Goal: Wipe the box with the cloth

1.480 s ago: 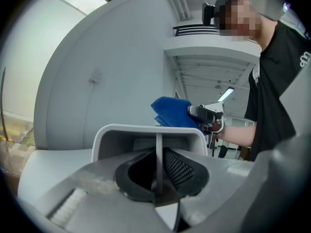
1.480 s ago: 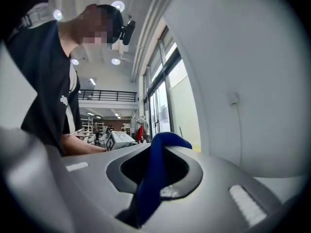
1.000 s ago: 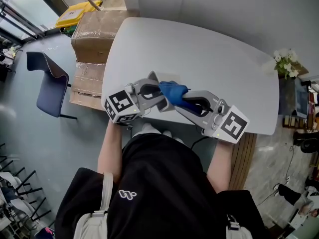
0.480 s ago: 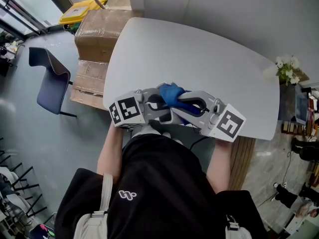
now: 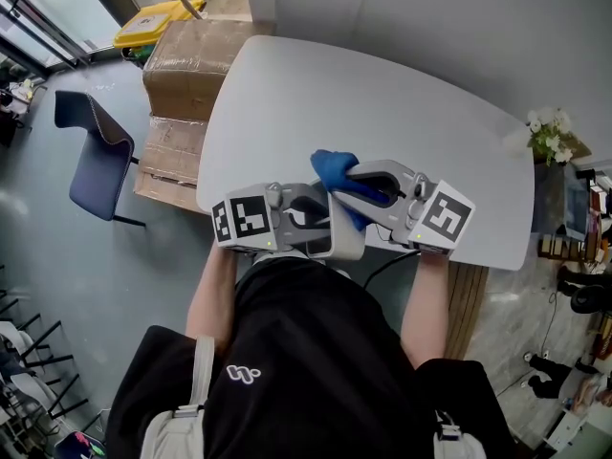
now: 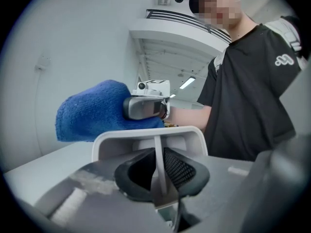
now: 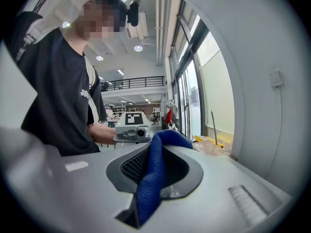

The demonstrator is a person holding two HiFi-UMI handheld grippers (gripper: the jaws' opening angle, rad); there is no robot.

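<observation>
Jaws of the left gripper (image 6: 158, 171) are drawn together on a thin upright wall of the white box (image 6: 146, 139). The wall stands edge-on between them, and the box's rounded rim rises just beyond the tips. I judge this hold is meant to steady the box and present its faces to the other tool. In the head view the left gripper (image 5: 325, 226) carries the box (image 5: 349, 242) at its tips, over the near edge of the surface (image 5: 402, 113).

Jaws of the right gripper (image 7: 155, 171) are clamped on the blue cloth (image 7: 151, 178) — a fold runs up between them and bulges out past the tips. In my judgement, holding it bunched this way leaves a soft pad forward of the jaws to do the rubbing.

Relative position: seen from the left jaws, the cloth (image 6: 92, 110) sits just beyond the box's far rim, above it and to the left. The right gripper (image 6: 141, 108) is behind the cloth, facing back toward me. Cloth and rim meet along the rim's top edge in that view, but I cannot confirm actual contact. In the head view the cloth (image 5: 335, 172) projects ahead of the right gripper (image 5: 349, 187) and lies just beside the box's far end.

Assessment: both tools are set for wiping — the box is held and the cloth is at its rim.
</observation>
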